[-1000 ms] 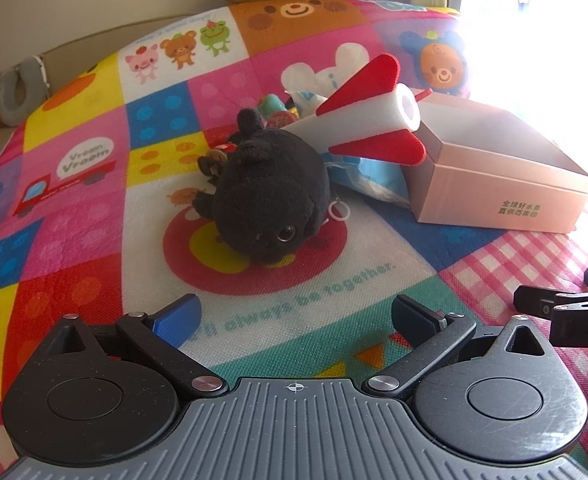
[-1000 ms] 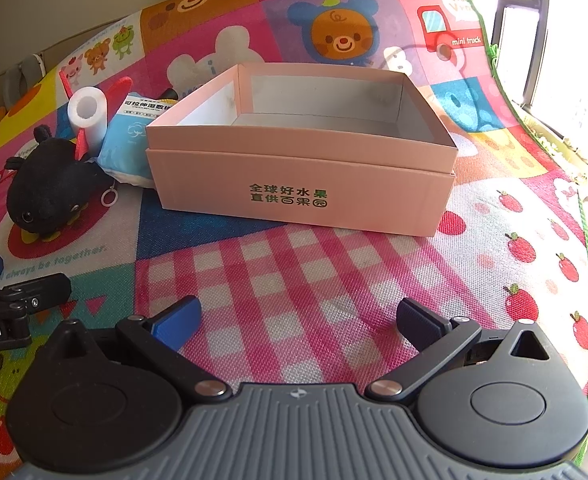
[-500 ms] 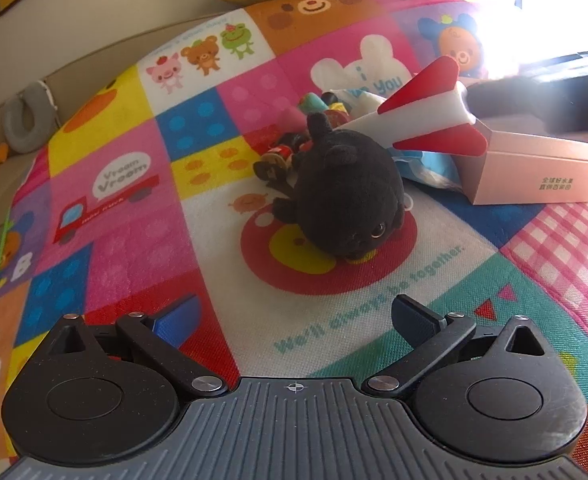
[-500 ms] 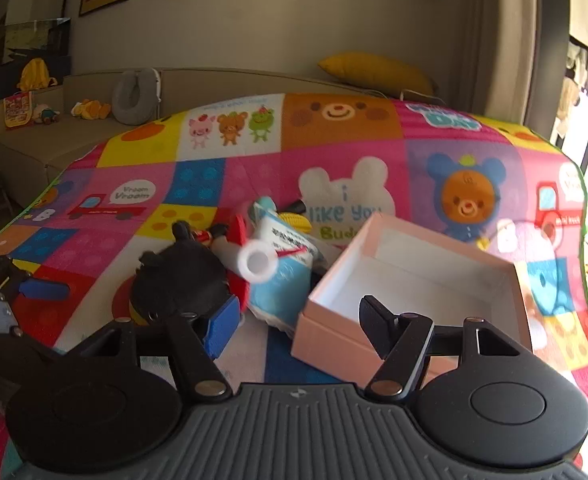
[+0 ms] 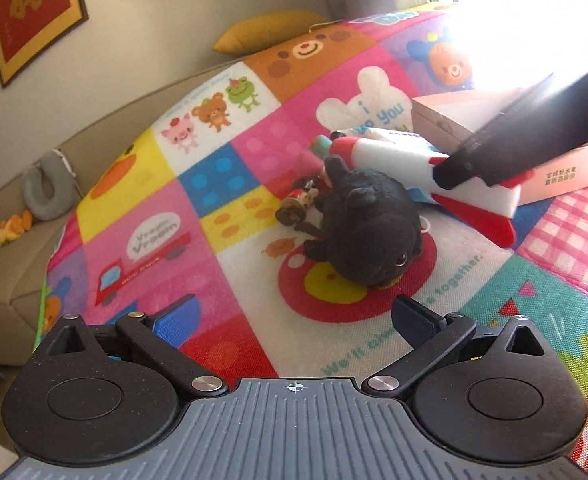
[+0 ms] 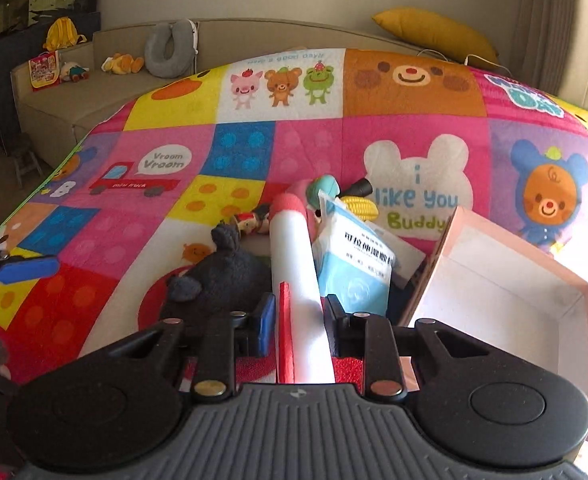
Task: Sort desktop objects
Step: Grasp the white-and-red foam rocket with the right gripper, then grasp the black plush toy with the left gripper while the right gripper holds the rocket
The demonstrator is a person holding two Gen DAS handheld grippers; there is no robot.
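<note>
Your right gripper [image 6: 298,320] pinches the rocket [image 6: 294,264], which lies against the black plush [image 5: 370,228], left of the pink box [image 6: 494,288]. Your left gripper [image 5: 294,320] hangs spread and empty, nearer you than the plush.

Mat [image 6: 306,148]: soft cloth w/ a fine weave, matt, bright prints. Plush [image 5: 370,232]: black fuzzy fur, shiny bead eye. Rocket [image 6: 294,264]: white foam body, smooth & matt; red foam fins, a bit grainy. Box [image 6: 506,280]: pink card, matt, plain white inside. Pack [image 6: 354,268]: blue & white plastic film, a bit shiny, crinkly. Right gripper [image 6: 296,322]: black matt plastic arms, ribbed grey top, shiny metal pins, blue rubbery pad. Left gripper [image 5: 294,320]: same stuff, w/ light scratches on the round black caps. Pillow [image 6: 438,34]: yellow cloth, smooth. Sofa [image 6: 93,96]: tan cloth, matt.
</note>
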